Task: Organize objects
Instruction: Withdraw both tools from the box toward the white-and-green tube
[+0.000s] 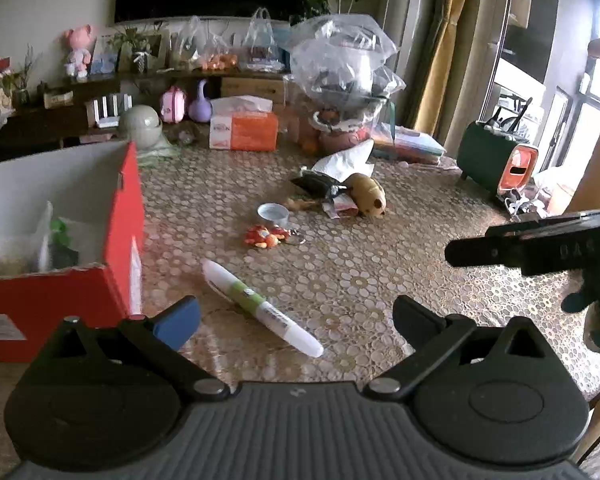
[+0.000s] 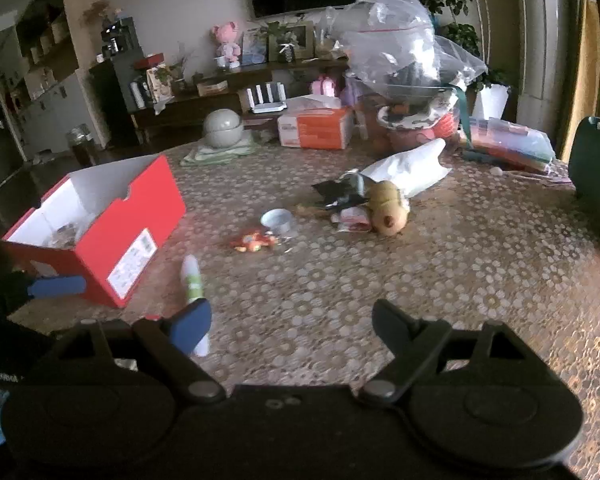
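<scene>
A white and green marker pen (image 1: 260, 308) lies on the patterned tablecloth, just ahead of my left gripper (image 1: 296, 320), which is open with nothing between its pads. An open red box (image 1: 120, 240) stands to the left with a few items inside. My right gripper (image 2: 294, 326) is open and empty; its left finger hides the near end of the pen (image 2: 192, 280). Farther off lie an orange toy keychain (image 1: 266, 236), a small round cup (image 1: 273, 213) and a yellow plush toy (image 1: 368, 199). The red box (image 2: 120, 232) also shows left in the right wrist view.
A white tissue (image 1: 346, 162) and a black pouch (image 1: 314, 184) lie by the plush. At the back stand an orange tissue box (image 1: 244, 128), a grey dome (image 1: 140, 124) and bulging plastic bags (image 1: 340, 60). A green container (image 1: 496, 164) sits at the right.
</scene>
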`<action>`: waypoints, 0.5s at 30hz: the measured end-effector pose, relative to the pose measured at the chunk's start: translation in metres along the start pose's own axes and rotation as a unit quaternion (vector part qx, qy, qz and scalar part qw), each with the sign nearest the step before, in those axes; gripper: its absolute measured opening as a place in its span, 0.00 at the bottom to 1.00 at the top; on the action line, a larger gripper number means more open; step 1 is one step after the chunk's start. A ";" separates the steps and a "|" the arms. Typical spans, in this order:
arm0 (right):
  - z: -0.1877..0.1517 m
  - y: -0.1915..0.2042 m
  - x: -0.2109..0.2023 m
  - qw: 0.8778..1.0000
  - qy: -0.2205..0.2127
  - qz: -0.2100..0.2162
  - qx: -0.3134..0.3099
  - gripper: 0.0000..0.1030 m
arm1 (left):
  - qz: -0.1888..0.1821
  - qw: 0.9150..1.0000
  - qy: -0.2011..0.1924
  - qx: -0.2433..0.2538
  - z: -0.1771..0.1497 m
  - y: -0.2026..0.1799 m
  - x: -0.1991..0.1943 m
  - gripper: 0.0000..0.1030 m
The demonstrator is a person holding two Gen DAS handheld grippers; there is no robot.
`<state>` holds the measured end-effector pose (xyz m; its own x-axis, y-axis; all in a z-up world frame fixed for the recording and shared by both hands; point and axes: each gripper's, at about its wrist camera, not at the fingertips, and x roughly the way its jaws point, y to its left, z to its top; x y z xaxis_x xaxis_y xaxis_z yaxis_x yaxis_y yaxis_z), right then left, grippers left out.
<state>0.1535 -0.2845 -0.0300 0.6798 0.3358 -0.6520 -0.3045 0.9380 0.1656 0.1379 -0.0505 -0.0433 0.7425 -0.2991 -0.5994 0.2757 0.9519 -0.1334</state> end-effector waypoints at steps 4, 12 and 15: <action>0.009 -0.018 0.014 1.000 0.002 -0.012 0.006 0.85 | 0.019 1.000 0.020 0.003 0.000 -0.005 0.022 1.00; 0.035 -0.052 0.048 0.999 0.002 -0.034 0.014 0.85 | 0.041 0.998 0.043 -0.019 0.001 -0.006 0.065 1.00; 0.045 -0.067 0.064 0.999 0.006 -0.040 0.028 0.85 | 0.064 0.996 0.058 -0.031 0.003 -0.004 0.083 1.00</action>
<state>0.2477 -0.3215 -0.0495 0.6921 0.2590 -0.6738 -0.2118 0.9652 0.1535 0.2001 -0.0796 -0.0905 0.6928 -0.1682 -0.7012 0.1425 0.9852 -0.0955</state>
